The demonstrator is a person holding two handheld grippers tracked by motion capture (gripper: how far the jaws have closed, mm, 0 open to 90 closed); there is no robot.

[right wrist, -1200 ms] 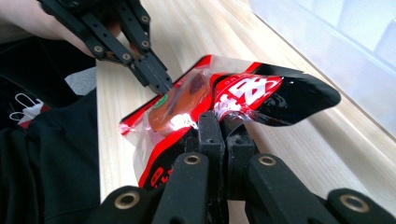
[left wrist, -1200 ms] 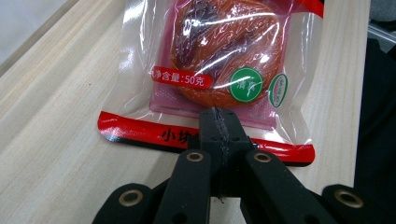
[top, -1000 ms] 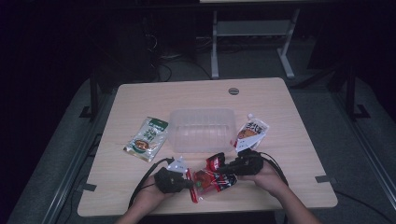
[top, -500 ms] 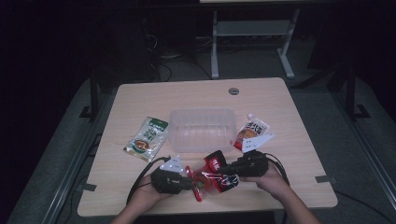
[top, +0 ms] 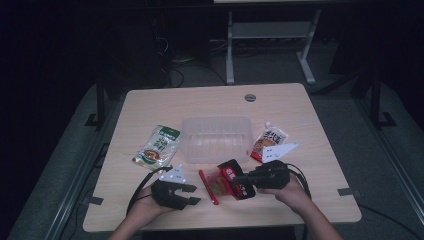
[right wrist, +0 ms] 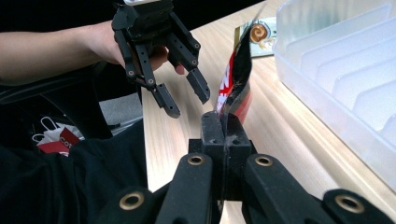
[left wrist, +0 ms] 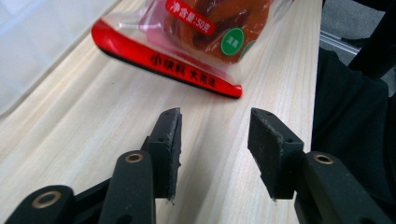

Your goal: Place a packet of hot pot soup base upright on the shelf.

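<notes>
A red snack packet (top: 222,183) hangs just above the table's front middle. My right gripper (top: 239,178) is shut on its right edge; in the right gripper view the jaws (right wrist: 225,122) pinch the packet (right wrist: 237,77) edge-on. My left gripper (top: 193,194) sits to the packet's left, apart from it. Its jaws have just been opening and nothing is between them. In the left gripper view the open gripper (left wrist: 215,116) faces the packet's red sealed edge (left wrist: 173,65) a short way ahead. The left gripper (right wrist: 187,103) also appears open in the right gripper view.
A clear plastic container (top: 216,125) stands mid-table behind the packet, its ribbed wall (right wrist: 345,70) to the right in the right gripper view. A green food pouch (top: 157,146) lies left of it, an orange-and-white spouted pouch (top: 270,139) right of it. The table's front edge (top: 220,224) is close.
My left gripper has let go of the red packet, opened and drawn back to the left. The right gripper still holds the packet, which has shifted slightly right.
</notes>
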